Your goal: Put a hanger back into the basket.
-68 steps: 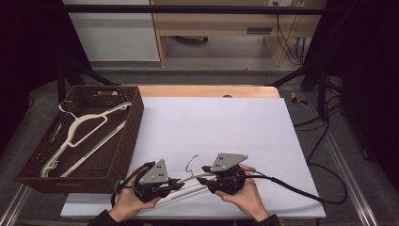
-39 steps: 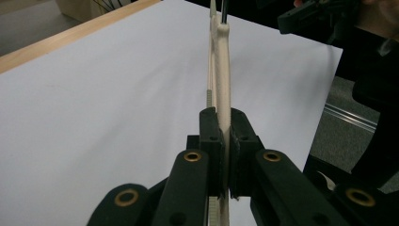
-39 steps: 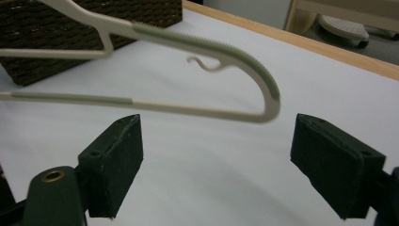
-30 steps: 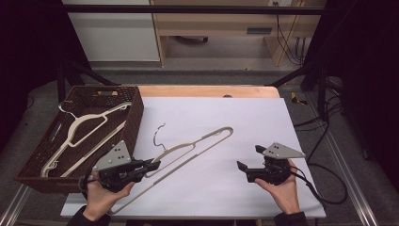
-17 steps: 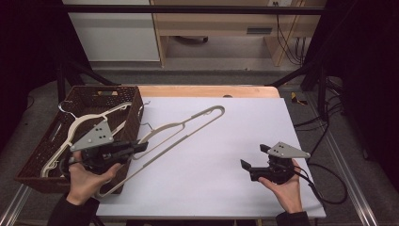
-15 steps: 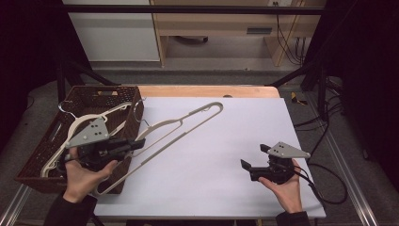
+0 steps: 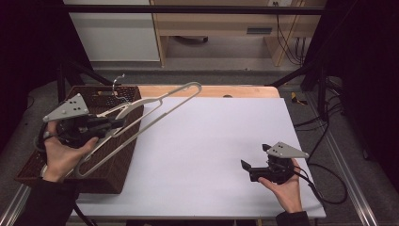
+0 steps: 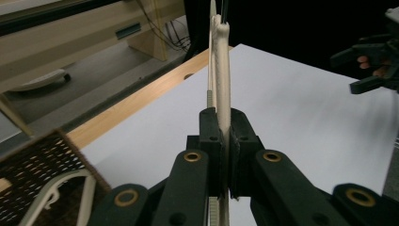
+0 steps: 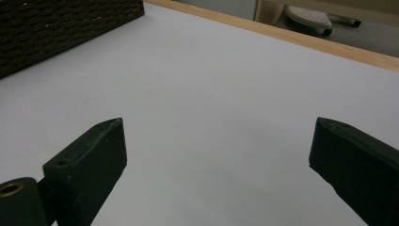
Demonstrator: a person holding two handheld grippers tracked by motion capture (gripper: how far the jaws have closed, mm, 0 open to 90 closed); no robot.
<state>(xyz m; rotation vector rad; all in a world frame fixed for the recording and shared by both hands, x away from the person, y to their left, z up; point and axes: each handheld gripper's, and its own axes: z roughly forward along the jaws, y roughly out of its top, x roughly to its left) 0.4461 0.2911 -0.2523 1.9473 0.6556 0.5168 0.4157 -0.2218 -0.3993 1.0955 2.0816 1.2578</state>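
Now: left gripper (image 7: 110,123) clamps a cream hanger (image 7: 155,106) by one arm, jaws pinched tight on the thin bar, as the left gripper view shows. Hanger is airborne, tilted, its lower end over the basket (image 7: 120,167) and its far loop sticking out past the basket's right rim, above the table (image 7: 207,155). Metal hook (image 7: 117,80) sits above the basket's back edge.

Right gripper (image 7: 251,168) is well right of the basket, near the table's front; jaws have just been opening, now spread wide w/ nothing between them.

Risks, as judged:
- Grip is off-centre on a slim bar, so hanger may pivot in the jaws and swing down.
- Long end overhangs the basket rim; if lowered as is, it could catch the rim and tip out.
- Hook might snag the weave or the hangers (image 8: 56,197) already inside.

Hanger's look: pale cream, thin, smooth, prob. plastic; long rounded loop at the far end, small wire hook. Appears rigid, light.
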